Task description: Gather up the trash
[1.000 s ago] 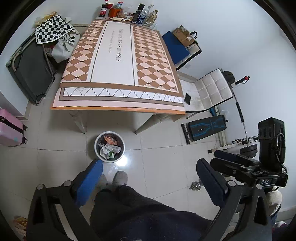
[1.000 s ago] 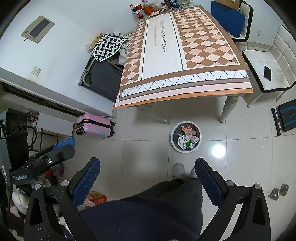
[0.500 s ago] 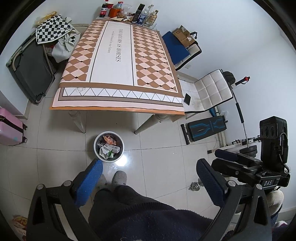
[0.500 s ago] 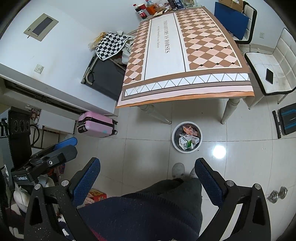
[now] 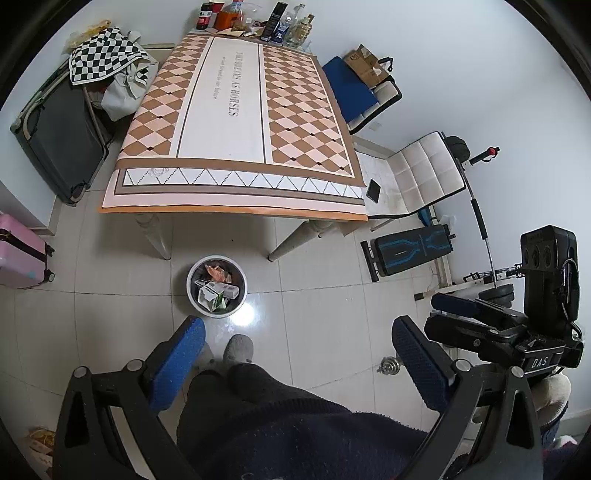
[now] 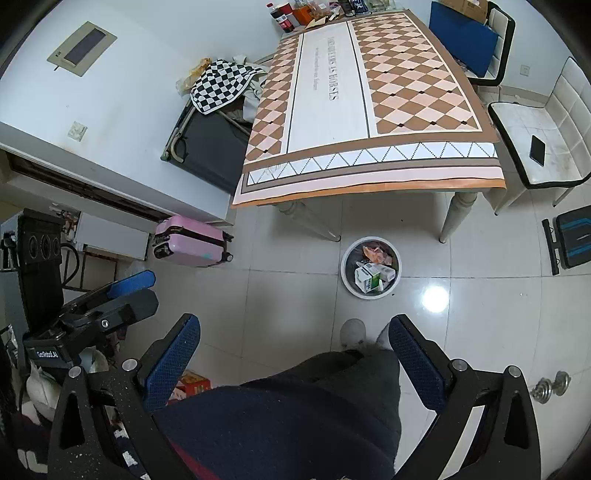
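A round white bin [image 5: 217,286] [image 6: 371,272] stands on the tiled floor in front of the table, holding cartons and wrappers. My left gripper [image 5: 299,363] is held high above the floor, open, with nothing between its blue pads; the bin lies ahead and left of it. My right gripper [image 6: 295,360] is also open and empty, with the bin ahead and slightly right. The person's dark-clothed legs and grey slippers [image 5: 238,349] fill the space below both grippers. Each gripper shows at the side of the other's view.
A table with a diamond-patterned cloth [image 5: 236,122] carries bottles and packets [image 5: 255,22] at its far end. White chair with a phone [image 5: 373,191], pink suitcase [image 6: 190,242], black folded frame [image 5: 59,136], exercise bench [image 5: 410,251] and a small dumbbell [image 6: 550,386] surround it.
Both grippers have shifted slightly, so the table and bin sit a little differently in view. The jaws stay open and nothing was picked up.
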The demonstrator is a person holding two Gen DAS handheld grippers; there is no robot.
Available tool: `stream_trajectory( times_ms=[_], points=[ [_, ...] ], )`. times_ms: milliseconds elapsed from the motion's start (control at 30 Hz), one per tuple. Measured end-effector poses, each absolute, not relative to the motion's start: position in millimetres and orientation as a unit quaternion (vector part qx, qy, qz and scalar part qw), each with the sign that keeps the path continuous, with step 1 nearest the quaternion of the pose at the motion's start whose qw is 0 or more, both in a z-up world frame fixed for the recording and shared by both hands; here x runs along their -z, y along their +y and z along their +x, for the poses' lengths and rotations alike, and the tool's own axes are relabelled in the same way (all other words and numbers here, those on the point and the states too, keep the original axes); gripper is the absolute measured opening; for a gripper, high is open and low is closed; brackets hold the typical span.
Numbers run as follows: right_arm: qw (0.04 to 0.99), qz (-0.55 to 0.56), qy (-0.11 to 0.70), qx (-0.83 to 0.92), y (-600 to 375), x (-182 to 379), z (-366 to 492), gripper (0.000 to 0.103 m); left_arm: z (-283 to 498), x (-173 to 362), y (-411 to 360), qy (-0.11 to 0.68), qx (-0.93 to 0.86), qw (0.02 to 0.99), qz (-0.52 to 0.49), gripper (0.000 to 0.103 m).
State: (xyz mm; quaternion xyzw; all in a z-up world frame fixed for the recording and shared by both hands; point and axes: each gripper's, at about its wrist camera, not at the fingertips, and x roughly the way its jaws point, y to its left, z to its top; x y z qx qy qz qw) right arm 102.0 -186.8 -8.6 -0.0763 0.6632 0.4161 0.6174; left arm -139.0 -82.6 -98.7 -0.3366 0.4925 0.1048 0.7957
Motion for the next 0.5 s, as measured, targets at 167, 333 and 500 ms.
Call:
stream_trajectory(
  times_ms=[167, 333, 500],
  points=[
    [0.616, -0.08, 0.665, -0.414, -187.1, 8.7, 101.2, 0.103, -138.0, 97.1, -85.9, 0.494, -0.104, 0.794, -0.337, 0.103],
    [0.617, -0.081, 0.665, -0.414, -187.2, 7.6, 102.1, 0.103, -136.8, 97.4, -86.5, 0.494, -0.104, 0.795, -0.338, 0.103],
    [0.618, -0.081, 0.665, -0.411, -186.4, 5.7, 104.5, 0.103, -134.4, 96.7, -88.7, 0.494, -0.102, 0.794, -0.341, 0.103]
  ],
)
